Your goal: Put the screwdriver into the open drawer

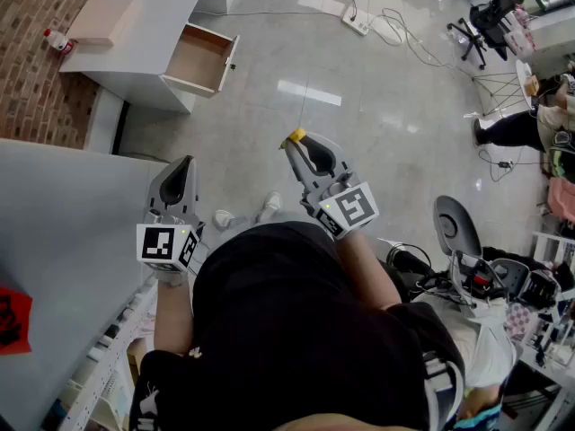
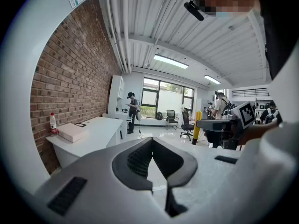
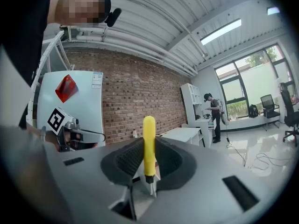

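Observation:
A yellow-handled screwdriver stands upright between the jaws of my right gripper, which is shut on it; its yellow tip shows at the right gripper in the head view. My left gripper is held beside my body, its jaws closed together with nothing between them. The open drawer juts from the white desk far ahead at upper left, well away from both grippers. Its inside looks bare.
A flat box and a small bottle rest on the desk by the brick wall. A grey cabinet top is at my left. Cables and a power strip lie on the floor; chairs and people stand at right.

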Action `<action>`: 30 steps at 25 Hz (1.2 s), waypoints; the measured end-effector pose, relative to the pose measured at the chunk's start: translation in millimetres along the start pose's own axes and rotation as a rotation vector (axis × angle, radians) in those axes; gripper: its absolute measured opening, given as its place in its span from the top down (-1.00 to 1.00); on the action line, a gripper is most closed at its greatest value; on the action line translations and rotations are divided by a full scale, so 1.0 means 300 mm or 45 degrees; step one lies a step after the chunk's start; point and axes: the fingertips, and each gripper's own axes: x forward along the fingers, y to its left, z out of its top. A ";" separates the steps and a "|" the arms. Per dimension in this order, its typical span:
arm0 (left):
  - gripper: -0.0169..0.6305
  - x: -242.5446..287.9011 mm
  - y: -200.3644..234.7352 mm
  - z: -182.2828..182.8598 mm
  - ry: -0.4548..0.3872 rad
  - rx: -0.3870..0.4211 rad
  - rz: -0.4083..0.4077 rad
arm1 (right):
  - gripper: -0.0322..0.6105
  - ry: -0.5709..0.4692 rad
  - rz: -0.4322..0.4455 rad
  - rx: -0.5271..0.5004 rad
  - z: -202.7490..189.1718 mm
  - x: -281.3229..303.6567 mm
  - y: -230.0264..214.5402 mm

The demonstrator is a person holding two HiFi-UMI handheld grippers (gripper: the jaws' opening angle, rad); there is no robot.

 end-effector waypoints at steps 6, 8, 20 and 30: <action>0.94 0.026 -0.081 0.013 -0.005 -0.037 -0.060 | 0.67 0.007 0.039 -0.009 0.005 -0.035 -0.025; 0.94 0.045 -0.102 0.021 -0.009 -0.042 -0.065 | 0.67 0.008 0.046 -0.010 0.004 -0.049 -0.045; 0.94 0.188 -0.232 0.028 0.055 0.088 0.034 | 0.66 -0.033 0.111 0.035 0.012 -0.127 -0.226; 0.94 0.282 -0.146 -0.002 0.093 0.076 0.060 | 0.66 -0.028 0.103 0.075 -0.023 -0.029 -0.310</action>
